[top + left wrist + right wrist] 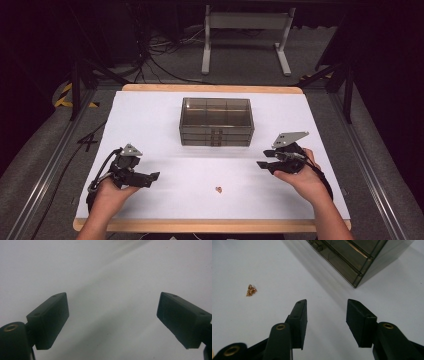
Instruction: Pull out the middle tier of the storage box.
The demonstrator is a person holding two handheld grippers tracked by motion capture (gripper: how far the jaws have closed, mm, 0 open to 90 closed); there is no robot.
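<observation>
- Small gold trinket (218,189) lies loose on the white tabletop (150,115), between both tongs, in front of the drawer box (216,121).
- Right tongs (262,165) half spread, empty; left tongs (154,176) spread, empty.
- Risk: trinket is tiny, pads may slip over it or flick it away.

The high view looks forward and down from above the person's side, taking in the whole white table (150,115) with the dark drawer box (216,121) near its far middle. The left gripper view rides low and close over bare table (105,277), facing along its own tongs (112,317). The right gripper view sits a little higher, facing along the right tongs (326,320) toward the box's corner (352,262) and a small coppery piece (251,290), both shared with the high view, the piece at (218,189).
</observation>
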